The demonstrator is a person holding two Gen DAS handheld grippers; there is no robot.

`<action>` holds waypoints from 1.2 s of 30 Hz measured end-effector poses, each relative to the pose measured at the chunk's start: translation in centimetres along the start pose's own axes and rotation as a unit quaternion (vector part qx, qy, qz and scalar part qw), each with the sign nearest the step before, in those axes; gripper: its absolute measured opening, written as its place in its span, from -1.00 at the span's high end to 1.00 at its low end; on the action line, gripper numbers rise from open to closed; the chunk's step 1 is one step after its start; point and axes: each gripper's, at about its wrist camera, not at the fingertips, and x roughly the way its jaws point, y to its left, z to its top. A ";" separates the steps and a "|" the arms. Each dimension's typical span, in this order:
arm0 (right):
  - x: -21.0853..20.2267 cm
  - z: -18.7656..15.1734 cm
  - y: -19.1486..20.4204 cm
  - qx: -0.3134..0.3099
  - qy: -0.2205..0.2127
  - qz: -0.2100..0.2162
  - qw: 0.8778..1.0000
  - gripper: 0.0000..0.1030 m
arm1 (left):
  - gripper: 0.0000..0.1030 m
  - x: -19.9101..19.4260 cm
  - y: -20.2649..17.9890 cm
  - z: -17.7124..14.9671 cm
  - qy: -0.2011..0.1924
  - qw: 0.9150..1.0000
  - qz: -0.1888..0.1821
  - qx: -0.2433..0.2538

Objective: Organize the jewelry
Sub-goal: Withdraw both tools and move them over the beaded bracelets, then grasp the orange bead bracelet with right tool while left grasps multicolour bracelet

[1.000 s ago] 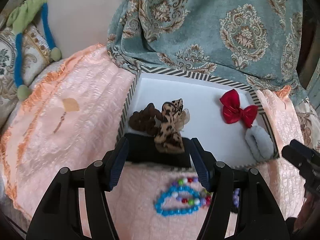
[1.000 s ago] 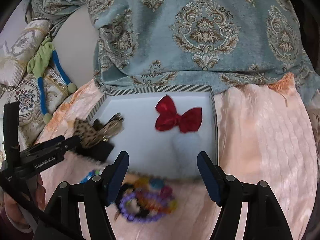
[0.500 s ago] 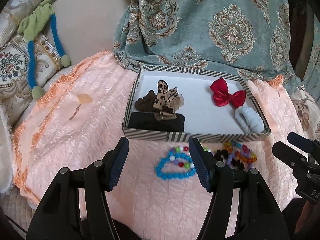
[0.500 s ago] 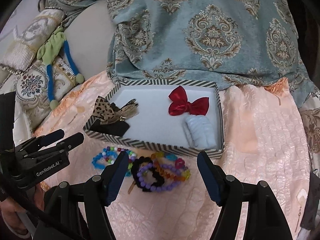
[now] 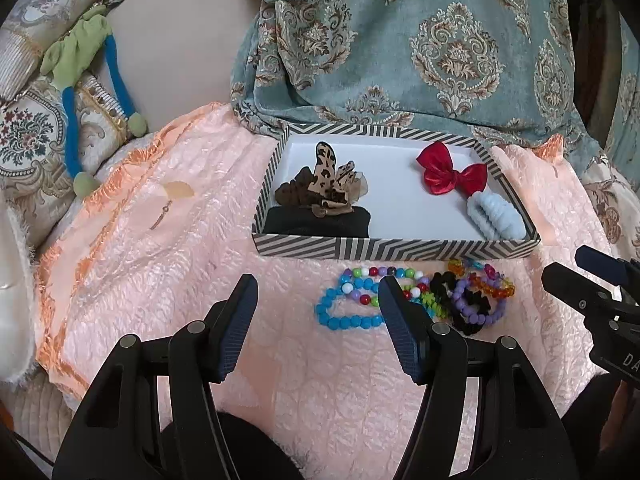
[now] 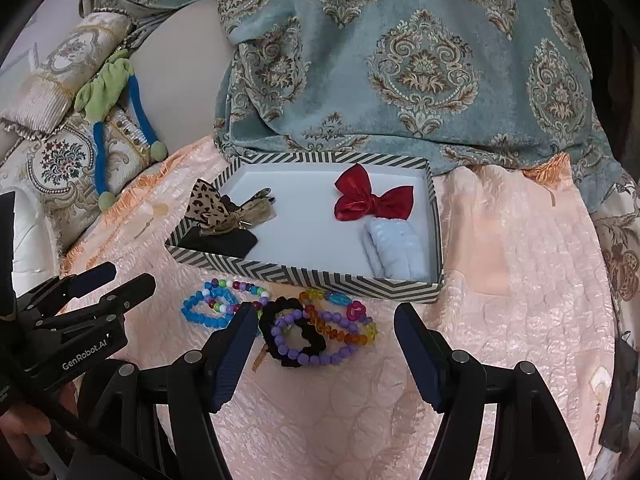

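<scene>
A striped box [image 5: 396,249] [image 6: 304,274] lies on the peach quilt, holding a leopard bow [image 5: 328,178] [image 6: 208,204], a black band [image 5: 320,222], a red bow [image 5: 448,174] [image 6: 372,198] and a pale blue scrunchie [image 5: 496,216] [image 6: 396,254]. In front of it lie a blue bead bracelet [image 5: 344,316] [image 6: 204,310], a purple bead bracelet [image 6: 304,342] [image 5: 476,308], a black scrunchie [image 6: 288,320] and an orange bracelet [image 6: 340,326]. My left gripper [image 5: 316,316] [image 6: 108,282] is open, empty, hovering short of the blue bracelet. My right gripper [image 6: 324,344] is open, empty, over the purple bracelet.
A teal patterned cloth [image 5: 400,40] drapes behind the box. Embroidered cushions [image 5: 28,140] and a green and blue fabric toy [image 5: 80,64] sit at the far left. A small tag [image 5: 178,190] lies on the quilt to the left of the box.
Both grippers have drawn back from the box toward me, so the bracelets in front of it now show in full. Neither gripper's jaws changed.
</scene>
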 end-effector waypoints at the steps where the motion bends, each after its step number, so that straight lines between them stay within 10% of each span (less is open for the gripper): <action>1: 0.0 0.0 0.0 -0.001 0.001 0.000 1.000 -0.32 | -0.22 0.0 0.0 0.0 0.000 1.000 0.000 0.000; 20: 0.8 -0.6 -0.2 -0.005 0.010 0.013 1.000 -0.32 | -0.22 0.7 0.1 -0.6 0.019 1.000 -0.003 -0.002; 26: 2.2 -1.2 -1.3 0.008 0.033 0.031 0.999 0.09 | -0.22 1.7 1.4 -0.4 0.051 0.998 -0.029 -0.028; 36: 5.1 -1.5 -1.0 -0.025 0.061 0.033 0.997 0.16 | -0.22 4.1 4.1 -0.4 0.118 0.987 -0.076 -0.080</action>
